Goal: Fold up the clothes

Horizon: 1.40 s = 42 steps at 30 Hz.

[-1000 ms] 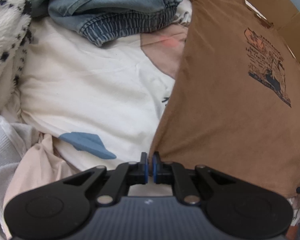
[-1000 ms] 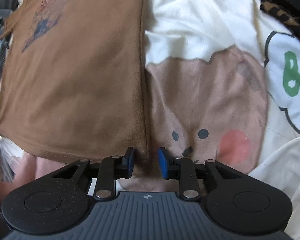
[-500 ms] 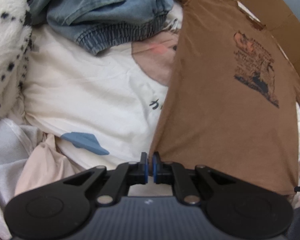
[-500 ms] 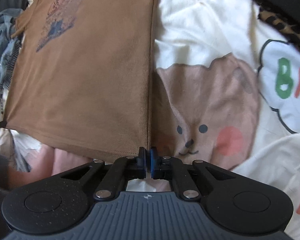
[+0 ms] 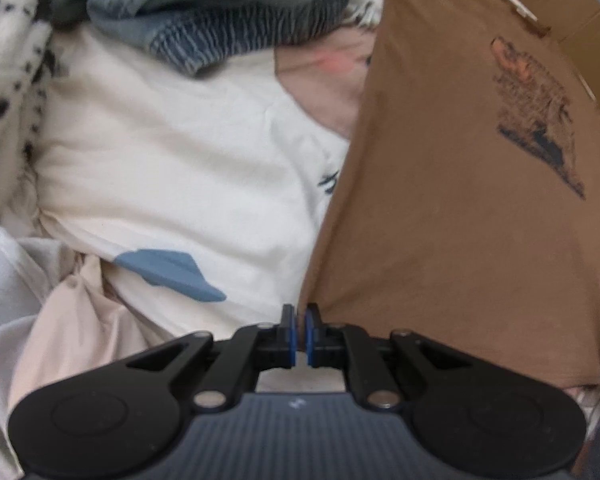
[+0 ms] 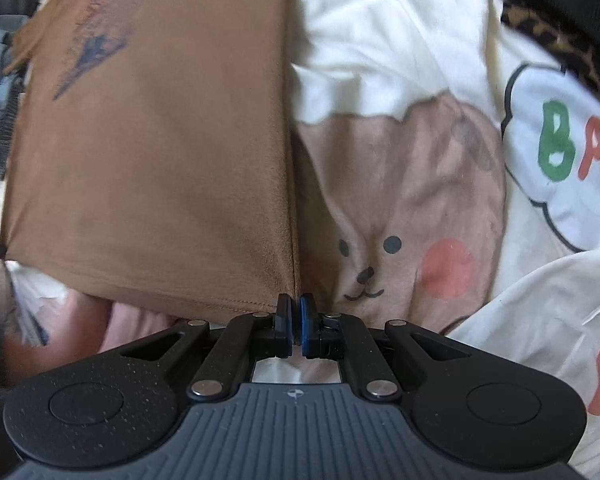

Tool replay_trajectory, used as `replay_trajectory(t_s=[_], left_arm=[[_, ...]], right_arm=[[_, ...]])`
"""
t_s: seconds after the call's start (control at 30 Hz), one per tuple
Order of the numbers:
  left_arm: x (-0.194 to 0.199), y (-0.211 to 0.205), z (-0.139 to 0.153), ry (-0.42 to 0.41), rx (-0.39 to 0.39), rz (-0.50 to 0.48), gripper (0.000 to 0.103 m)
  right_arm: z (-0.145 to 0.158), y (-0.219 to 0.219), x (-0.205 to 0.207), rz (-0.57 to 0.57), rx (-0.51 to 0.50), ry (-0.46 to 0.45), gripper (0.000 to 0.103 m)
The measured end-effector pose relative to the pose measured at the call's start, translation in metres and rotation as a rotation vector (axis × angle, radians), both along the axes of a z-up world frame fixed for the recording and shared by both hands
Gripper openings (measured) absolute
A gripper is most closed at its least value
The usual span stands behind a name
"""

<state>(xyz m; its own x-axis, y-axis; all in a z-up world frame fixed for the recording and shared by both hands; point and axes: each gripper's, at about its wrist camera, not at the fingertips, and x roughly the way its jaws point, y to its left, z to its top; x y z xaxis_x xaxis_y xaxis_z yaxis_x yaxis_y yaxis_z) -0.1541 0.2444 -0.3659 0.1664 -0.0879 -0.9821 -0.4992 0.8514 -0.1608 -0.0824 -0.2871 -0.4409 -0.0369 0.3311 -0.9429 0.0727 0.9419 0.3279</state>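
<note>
Brown T-shirt (image 5: 460, 220) lies spread flat on a cream duvet (image 5: 188, 152) that carries cartoon prints, its dark printed graphic (image 5: 536, 120) facing up. In the left wrist view the shirt fills the right half of the picture, and its lower left corner runs down to the left gripper (image 5: 299, 336), whose blue-padded jaws are pressed together on that corner of the hem. In the right wrist view the same shirt (image 6: 152, 160) fills the left half, with its straight side edge running down the middle of the picture to the right gripper (image 6: 295, 322). That claw's jaws are together too, clamped on the shirt's other lower corner right where the stitched hem meets the side edge (only a thin fold of cloth shows between the pads).

Beside the shirt in the right view, the duvet shows a pink bear face (image 6: 400, 220) with dot eyes and a red cheek, and further right a white cloud shape with coloured letters (image 6: 568, 148). A leopard-print cloth (image 6: 552, 40) lies at the upper right under something black. In the left view a heap of blue denim (image 5: 220, 4) sits at the top, touching the shirt's upper edge, and a white fleece with black spots (image 5: 8, 60) lies along the left side. Brown cardboard (image 5: 572, 20) shows beyond the shirt at the upper right.
</note>
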Motion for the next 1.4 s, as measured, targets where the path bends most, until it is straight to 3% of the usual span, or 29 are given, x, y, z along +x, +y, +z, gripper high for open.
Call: replay_trajectory(t_s=[0.17, 0.3, 0.47, 0.6, 0.7, 0.8, 1.23, 1.4], left_arm=[[0.001, -0.001, -0.015, 0.022, 0.008, 0.019, 0.005], [0.001, 0.000, -0.020, 0.043, 0.005, 0.045, 0.012], [-0.002, 0.001, -0.007, 0.058, 0.041, 0.049, 0.030], [-0.003, 0.004, 0.018, 0.041, 0.049, 0.077, 0.038], [0.000, -0.001, 0.043, 0.005, 0.076, 0.089, 0.051], [0.014, -0.001, 0.071, -0.034, 0.092, 0.101, 0.057], [0.056, 0.003, 0.175, -0.197, 0.128, 0.137, 0.084], [0.071, -0.003, 0.201, -0.236, 0.138, 0.104, 0.087]], right_arm=[[-0.016, 0.002, -0.002, -0.021, -0.020, 0.011, 0.002], [-0.019, 0.006, -0.003, -0.021, -0.027, 0.007, 0.004], [-0.004, -0.003, -0.011, -0.040, -0.036, -0.020, 0.010], [0.021, -0.019, -0.017, -0.090, -0.043, -0.073, 0.026], [0.043, -0.034, -0.018, -0.133, -0.045, -0.121, 0.030], [0.066, -0.048, -0.019, -0.172, -0.050, -0.174, 0.036], [0.145, -0.094, -0.027, -0.325, -0.035, -0.373, 0.040], [0.173, -0.104, -0.034, -0.344, -0.063, -0.440, 0.044]])
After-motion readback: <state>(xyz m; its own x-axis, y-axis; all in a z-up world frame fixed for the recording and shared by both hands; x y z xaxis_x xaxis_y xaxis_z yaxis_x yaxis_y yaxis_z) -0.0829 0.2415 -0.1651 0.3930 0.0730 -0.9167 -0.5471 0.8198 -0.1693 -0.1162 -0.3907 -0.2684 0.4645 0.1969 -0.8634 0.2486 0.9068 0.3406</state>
